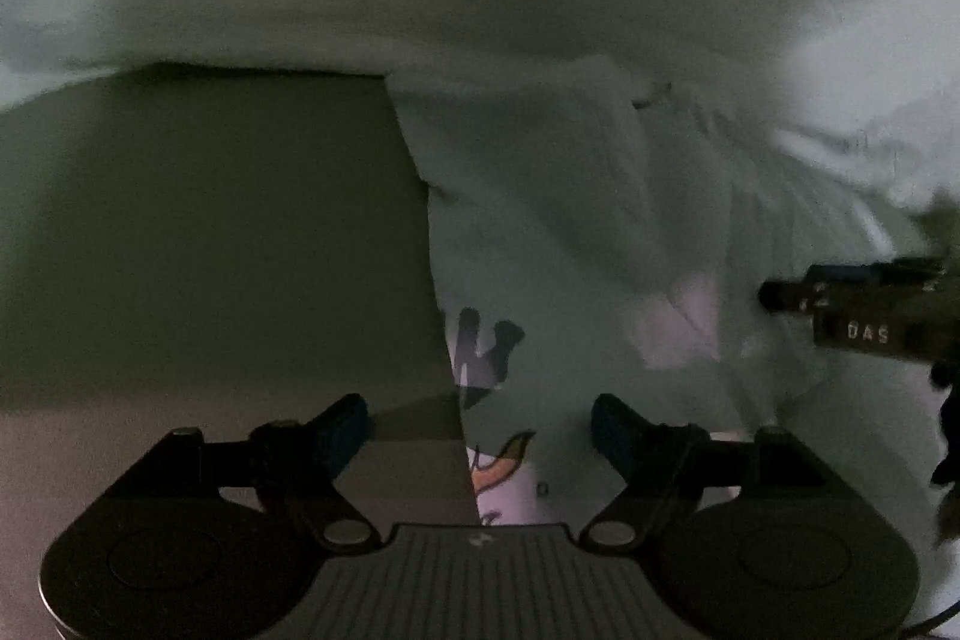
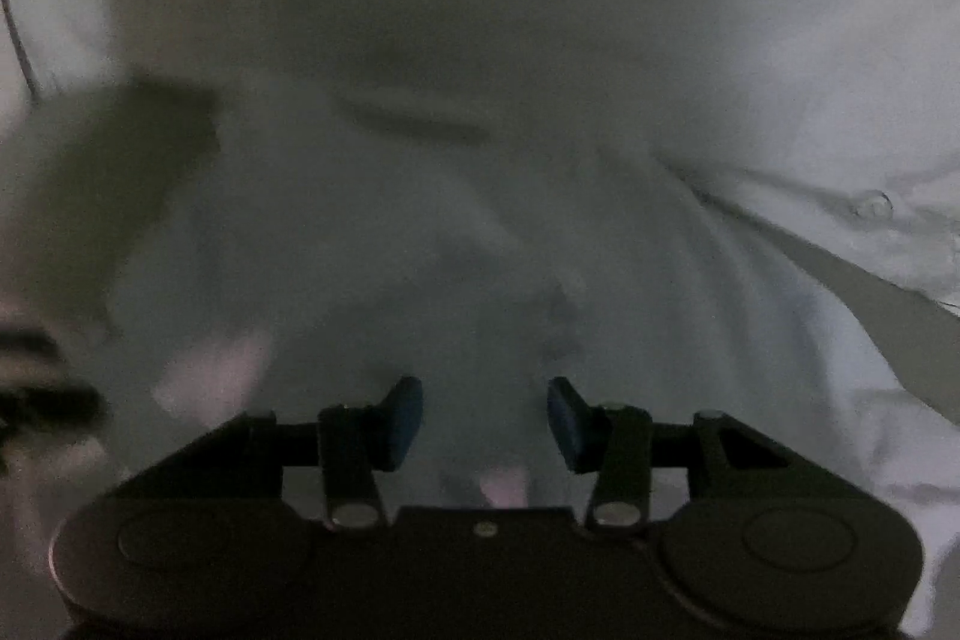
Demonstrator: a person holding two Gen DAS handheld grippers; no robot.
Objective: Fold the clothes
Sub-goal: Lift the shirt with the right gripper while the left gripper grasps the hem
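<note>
A pale mint garment (image 1: 570, 196) with carrot prints fills most of the left wrist view, draped and bunched, with a straight edge running down the middle. My left gripper (image 1: 480, 430) is open, its fingers straddling that edge low over the fabric. The right gripper's body (image 1: 864, 316) shows at the right edge. In the right wrist view the same garment (image 2: 480, 160) fills the frame, blurred; a button (image 2: 875, 205) sits on a placket at right. My right gripper (image 2: 485, 424) is open just above the cloth, nothing between its pads.
A bare tan surface (image 1: 210, 232) lies left of the garment's edge in the left wrist view, and shows as a patch (image 2: 108, 184) in the right wrist view. The scene is dim.
</note>
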